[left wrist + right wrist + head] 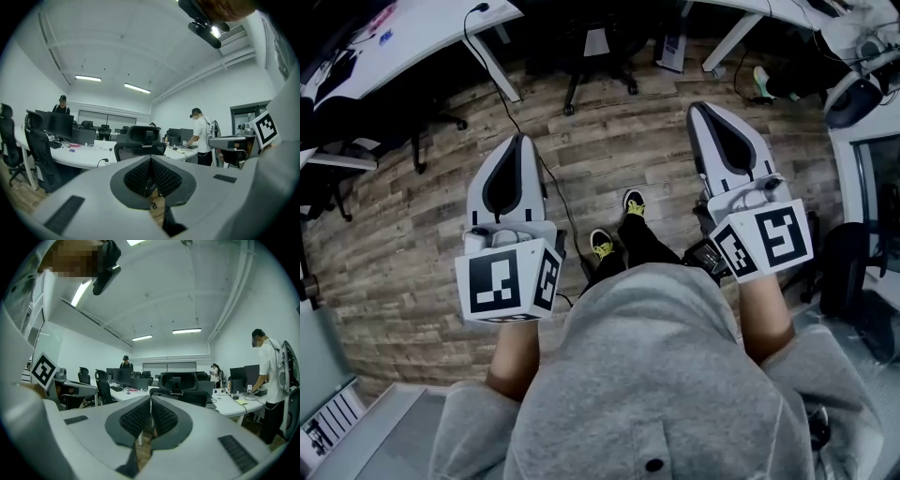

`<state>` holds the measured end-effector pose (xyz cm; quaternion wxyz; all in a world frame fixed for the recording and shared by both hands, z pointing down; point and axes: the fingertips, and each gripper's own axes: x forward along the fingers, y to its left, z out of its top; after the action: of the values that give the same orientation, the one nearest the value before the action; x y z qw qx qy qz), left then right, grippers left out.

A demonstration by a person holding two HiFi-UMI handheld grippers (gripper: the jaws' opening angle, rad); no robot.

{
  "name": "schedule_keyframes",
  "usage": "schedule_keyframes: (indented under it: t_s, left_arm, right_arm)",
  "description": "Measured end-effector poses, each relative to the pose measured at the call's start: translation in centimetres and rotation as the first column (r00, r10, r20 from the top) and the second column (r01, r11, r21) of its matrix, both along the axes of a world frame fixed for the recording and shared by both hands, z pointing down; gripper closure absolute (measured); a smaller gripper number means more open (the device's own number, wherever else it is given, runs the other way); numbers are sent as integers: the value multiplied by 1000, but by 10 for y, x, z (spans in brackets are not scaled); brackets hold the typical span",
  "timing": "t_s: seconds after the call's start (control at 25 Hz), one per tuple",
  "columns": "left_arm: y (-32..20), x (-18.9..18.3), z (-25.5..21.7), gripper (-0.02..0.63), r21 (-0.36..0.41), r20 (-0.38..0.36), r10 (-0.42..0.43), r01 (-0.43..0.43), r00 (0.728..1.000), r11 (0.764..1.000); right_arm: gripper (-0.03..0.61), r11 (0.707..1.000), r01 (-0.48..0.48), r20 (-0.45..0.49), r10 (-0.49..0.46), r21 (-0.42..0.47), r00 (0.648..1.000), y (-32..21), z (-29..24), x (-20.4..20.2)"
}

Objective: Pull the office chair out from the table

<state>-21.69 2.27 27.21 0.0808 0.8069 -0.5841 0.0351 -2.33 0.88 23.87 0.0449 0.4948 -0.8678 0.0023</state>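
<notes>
In the head view the left gripper (520,141) and the right gripper (699,109) are held out level over the floor (609,141), side by side and well apart, each with its jaws pressed together and nothing between them. The chair (598,45) stands ahead at the top edge, between the two white tables (422,28) and well short of either gripper. It is dark and partly cut off, so only its legs and castors read clearly. The person's grey top (656,375) hides the near floor, and two shoes (602,244) show just past it. A thin cable (546,178) runs across the wood planks from the left table. The rest of the top edge is too dark to make out. In the left gripper view the gripper (150,164) fills the lower half, its black ribbed pads (138,176) closed on each other and empty. Just above the tips rise the chair's headrest and back (140,140), with its seat and base hidden behind the jaws. It sits against a long white desk (79,157) carrying monitors. A person (201,136) stands at the right, and another (62,105) is far off at the left. In the right gripper view the gripper (151,404) is likewise shut and empty. The same chair (180,383) is straight ahead past the tips, its lower part hidden, beside a desk (234,406). A person (269,376) at the right is cut by the frame edge. The room is an open office with white walls and strip lights on the ceiling.
</notes>
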Motion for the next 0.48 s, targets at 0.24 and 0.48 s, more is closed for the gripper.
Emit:
schedule_keyframes:
  t_s: [0.24, 0.48]
  left_arm:
    - [-14, 8, -6, 603, 16, 11, 0, -1, 1000, 1000]
    - [-37, 22, -9, 603, 30, 20, -1, 0, 1000, 1000]
  right_arm:
    - [549, 1000, 9, 15, -9, 15, 1000, -14, -3, 4]
    - [549, 999, 28, 15, -29, 30, 999, -36, -2, 11]
